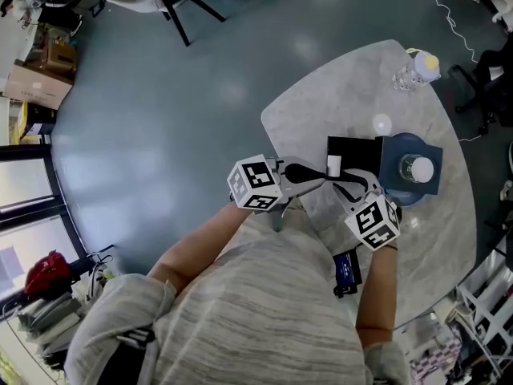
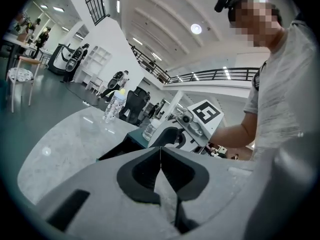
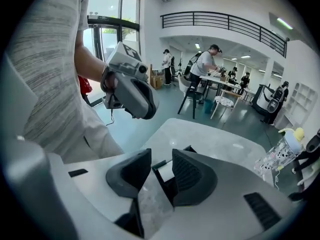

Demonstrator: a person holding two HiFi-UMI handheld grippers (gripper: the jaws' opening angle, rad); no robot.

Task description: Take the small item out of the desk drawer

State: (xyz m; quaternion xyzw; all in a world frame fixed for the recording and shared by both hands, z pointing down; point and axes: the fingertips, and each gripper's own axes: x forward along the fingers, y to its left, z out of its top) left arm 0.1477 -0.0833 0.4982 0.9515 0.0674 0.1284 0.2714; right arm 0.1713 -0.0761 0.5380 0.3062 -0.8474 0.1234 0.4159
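On the marble table [image 1: 321,111] a black drawer [image 1: 353,152] stands pulled out from a dark blue desk unit [image 1: 429,155]. A small white item [image 1: 334,165] lies at the drawer's near left side. My right gripper [image 1: 346,184] hovers just before the drawer's front, its jaws open; in the right gripper view the gripper [image 3: 161,164] frames the drawer [image 3: 161,170] and the white item [image 3: 167,173] through the gap, without touching them. My left gripper [image 1: 319,180] sits beside it on the left, shut on nothing [image 2: 160,156].
A clear cup [image 1: 417,168] stands on the blue unit. A baby bottle [image 1: 417,69] is at the table's far edge, a small white disc [image 1: 381,123] behind the drawer. A black and blue device [image 1: 347,269] hangs at the near table edge.
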